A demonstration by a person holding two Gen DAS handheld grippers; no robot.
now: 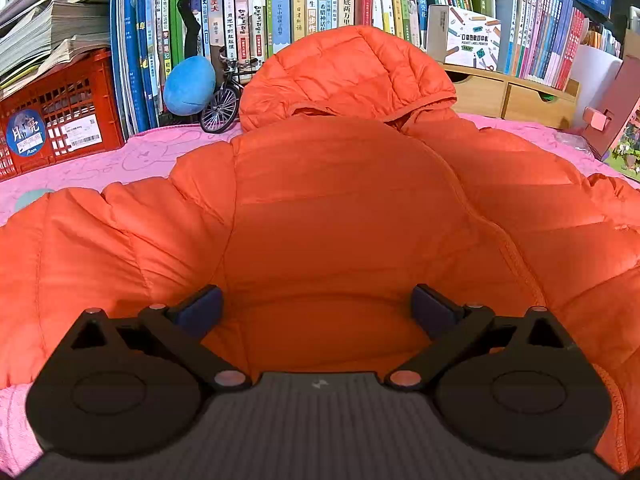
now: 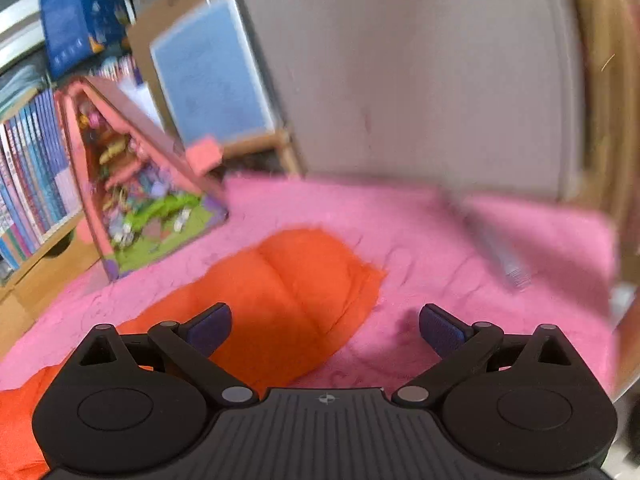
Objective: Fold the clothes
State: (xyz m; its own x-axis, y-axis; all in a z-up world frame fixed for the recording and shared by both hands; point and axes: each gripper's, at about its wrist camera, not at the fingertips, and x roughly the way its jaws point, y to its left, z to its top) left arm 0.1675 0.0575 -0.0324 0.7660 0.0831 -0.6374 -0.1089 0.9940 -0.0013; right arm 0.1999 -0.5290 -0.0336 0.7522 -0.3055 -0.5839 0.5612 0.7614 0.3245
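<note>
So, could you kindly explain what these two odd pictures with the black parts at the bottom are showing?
No robot here: a person carries a hand-held gripper in each hand, with a fisheye camera looking along its two fingers. The left hand-held gripper hangs open over an orange hooded puffer jacket spread on a pink blanket before a bookshelf. The right hand-held gripper, in a blurred picture, is open over the jacket's sleeve. Neither one holds anything.
</note>
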